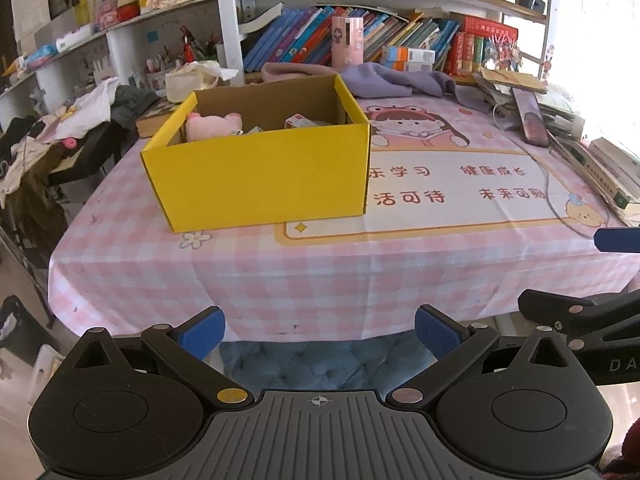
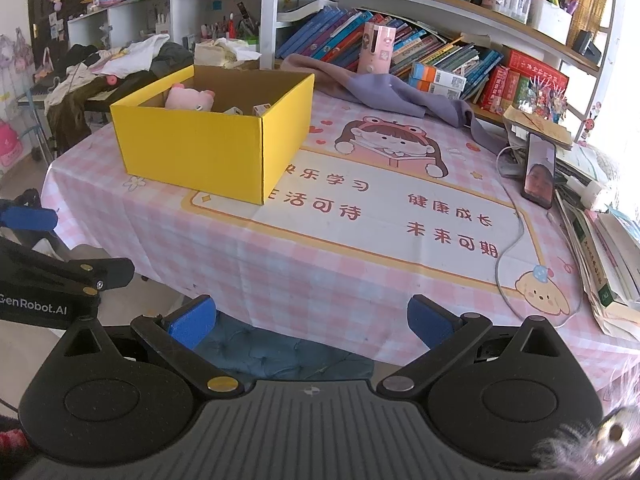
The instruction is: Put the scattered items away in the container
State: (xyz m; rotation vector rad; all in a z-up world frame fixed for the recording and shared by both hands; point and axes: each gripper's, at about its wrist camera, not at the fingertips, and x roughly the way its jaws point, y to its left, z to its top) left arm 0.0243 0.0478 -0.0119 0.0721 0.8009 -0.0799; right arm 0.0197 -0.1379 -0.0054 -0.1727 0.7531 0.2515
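Standing on the pink-checked tablecloth (image 1: 280,276), the yellow cardboard box (image 1: 260,176) is a rectangular, open-topped carton with smooth yellow outer walls and plain brown corrugated inner faces. Inside it, a soft pink plush toy (image 1: 212,124) leans at the left end, and a small white-and-red carton (image 1: 298,121) lies toward the middle; other contents are too hidden to identify. A rumpled lilac cloth (image 2: 384,92) lies behind the box, near a row of leaning books (image 2: 440,56). A phone (image 2: 540,170) stands upright at the table's right side.

The left gripper (image 1: 318,332) has black linkage arms and blue textured pads (image 1: 202,330); its jaws are spread wide and hold nothing. It hovers level off the near table edge, above a blue tufted cushion (image 1: 320,360), with the box well ahead and slightly left.

The right gripper (image 2: 312,322) is likewise spread wide and empty, level beside the left one, with the box well ahead to its left.
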